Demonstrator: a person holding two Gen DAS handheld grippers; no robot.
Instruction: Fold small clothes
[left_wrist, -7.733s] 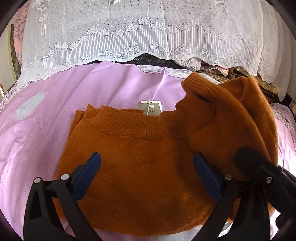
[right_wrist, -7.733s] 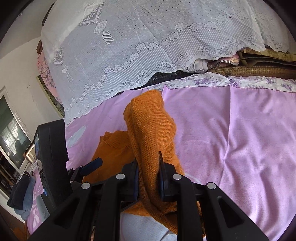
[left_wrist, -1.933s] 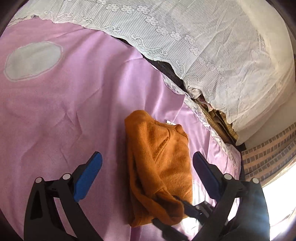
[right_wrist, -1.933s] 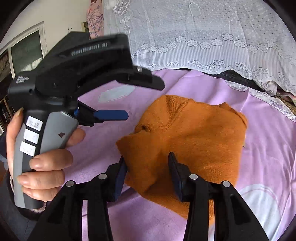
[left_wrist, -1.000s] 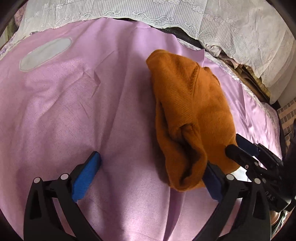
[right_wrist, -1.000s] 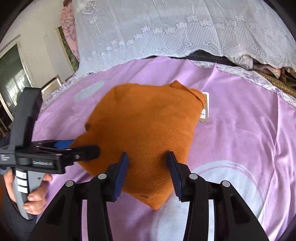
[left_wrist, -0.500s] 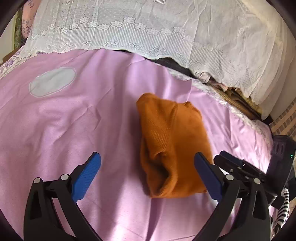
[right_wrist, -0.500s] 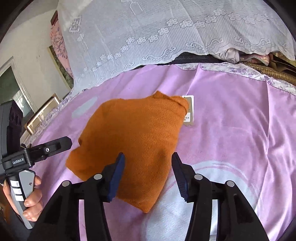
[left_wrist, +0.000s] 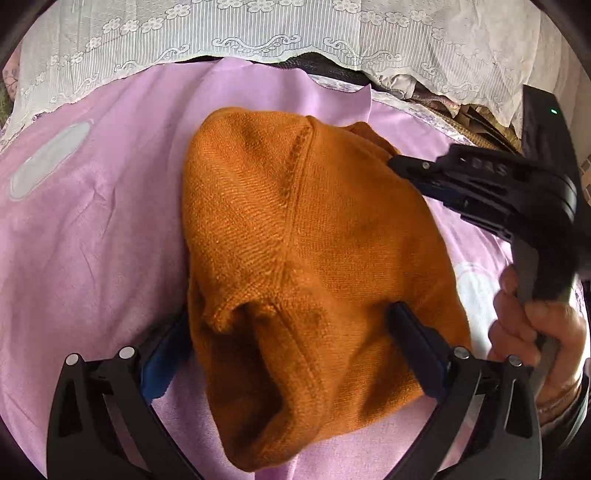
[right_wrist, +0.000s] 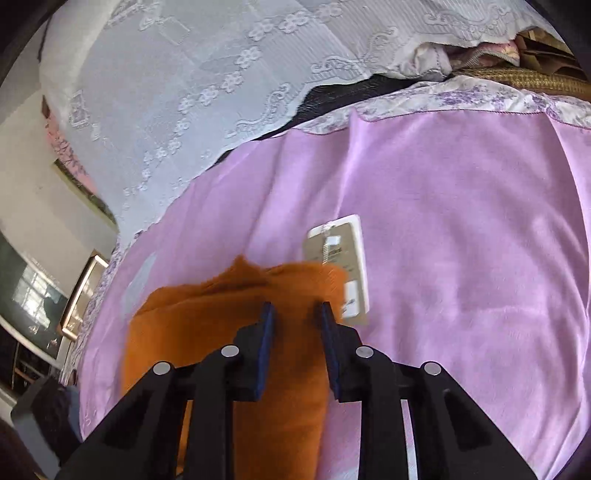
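Note:
An orange knit sweater (left_wrist: 314, 229) lies folded into a thick bundle on the purple bedsheet (left_wrist: 92, 240). My left gripper (left_wrist: 288, 354) stands wide open and straddles the bundle's near end, a blue pad on each side. In the left wrist view my right gripper (left_wrist: 397, 164) reaches the sweater's far right corner, held by a hand (left_wrist: 532, 325). In the right wrist view its jaws are closing on that corner. The orange sweater (right_wrist: 207, 332) fills the narrow gap of the right gripper (right_wrist: 295, 325), and both pads touch the knit. A white hang tag (right_wrist: 343, 258) lies just beyond the corner.
A white lace cover (left_wrist: 258, 29) drapes over piled bedding along the far edge of the bed. Purple sheet (right_wrist: 461, 221) stretches to the right of the sweater. A pale oval patch (left_wrist: 48, 162) marks the sheet at the left. A wall and a window are at the far left.
My left gripper has come down close, so its pads now flank the bundle's near end. The right gripper rolled, moved to the corner by the tag, and its jaws narrowed onto the knit.

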